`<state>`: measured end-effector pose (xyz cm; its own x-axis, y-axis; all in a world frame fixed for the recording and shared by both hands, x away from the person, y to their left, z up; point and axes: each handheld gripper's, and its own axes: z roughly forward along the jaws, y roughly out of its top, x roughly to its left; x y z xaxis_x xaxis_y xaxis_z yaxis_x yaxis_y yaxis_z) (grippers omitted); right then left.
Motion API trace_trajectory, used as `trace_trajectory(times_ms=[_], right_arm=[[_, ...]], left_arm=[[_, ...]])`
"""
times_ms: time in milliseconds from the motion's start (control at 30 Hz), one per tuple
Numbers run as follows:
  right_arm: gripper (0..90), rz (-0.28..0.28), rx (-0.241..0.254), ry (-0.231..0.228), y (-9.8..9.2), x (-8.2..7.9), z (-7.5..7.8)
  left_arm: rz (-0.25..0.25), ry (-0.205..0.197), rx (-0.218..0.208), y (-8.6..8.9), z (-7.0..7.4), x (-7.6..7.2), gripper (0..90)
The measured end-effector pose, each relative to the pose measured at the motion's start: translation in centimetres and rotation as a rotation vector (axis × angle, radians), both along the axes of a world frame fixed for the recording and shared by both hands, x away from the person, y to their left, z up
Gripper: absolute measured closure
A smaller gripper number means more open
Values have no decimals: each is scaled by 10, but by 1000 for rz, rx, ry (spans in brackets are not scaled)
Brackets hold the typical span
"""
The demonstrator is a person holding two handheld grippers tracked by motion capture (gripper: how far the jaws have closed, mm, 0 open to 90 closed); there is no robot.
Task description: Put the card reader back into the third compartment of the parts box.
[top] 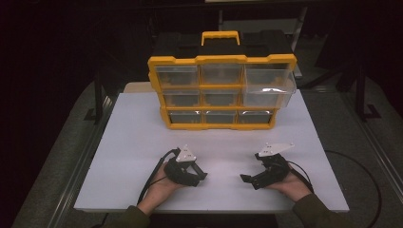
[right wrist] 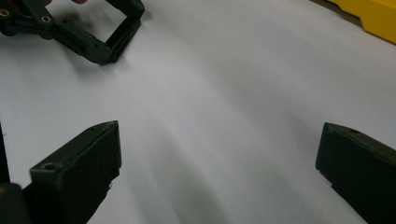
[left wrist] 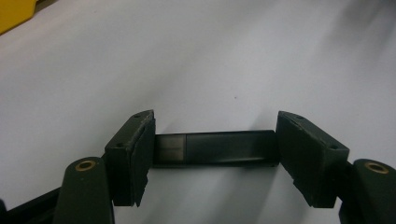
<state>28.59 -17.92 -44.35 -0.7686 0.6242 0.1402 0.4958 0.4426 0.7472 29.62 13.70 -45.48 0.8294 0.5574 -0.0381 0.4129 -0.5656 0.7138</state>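
Here, over the white surface [top: 142,142], the left gripper [left wrist: 215,149] has its jaws clamped end to end on a small dark rectangular bar [left wrist: 219,148], while the right gripper [right wrist: 219,177] waits nearby, jaws apart and empty. The step looks like a fresh pickup; next likely comes carrying the bar to the yellow-framed drawer organizer [top: 221,92], whose right-hand clear bin juts out.
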Motion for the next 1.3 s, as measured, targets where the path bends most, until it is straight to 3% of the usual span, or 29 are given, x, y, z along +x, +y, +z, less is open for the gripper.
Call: trace_trajectory(times_ms=[800, 1300], right_arm=[[0, 6, -1, 7, 1, 0, 0], [0, 7, 3, 7, 1, 0, -1]], left_arm=[[-73, -2, -59, 16, 15, 10, 302], [-152, 30, -101, 24, 25, 19, 301]])
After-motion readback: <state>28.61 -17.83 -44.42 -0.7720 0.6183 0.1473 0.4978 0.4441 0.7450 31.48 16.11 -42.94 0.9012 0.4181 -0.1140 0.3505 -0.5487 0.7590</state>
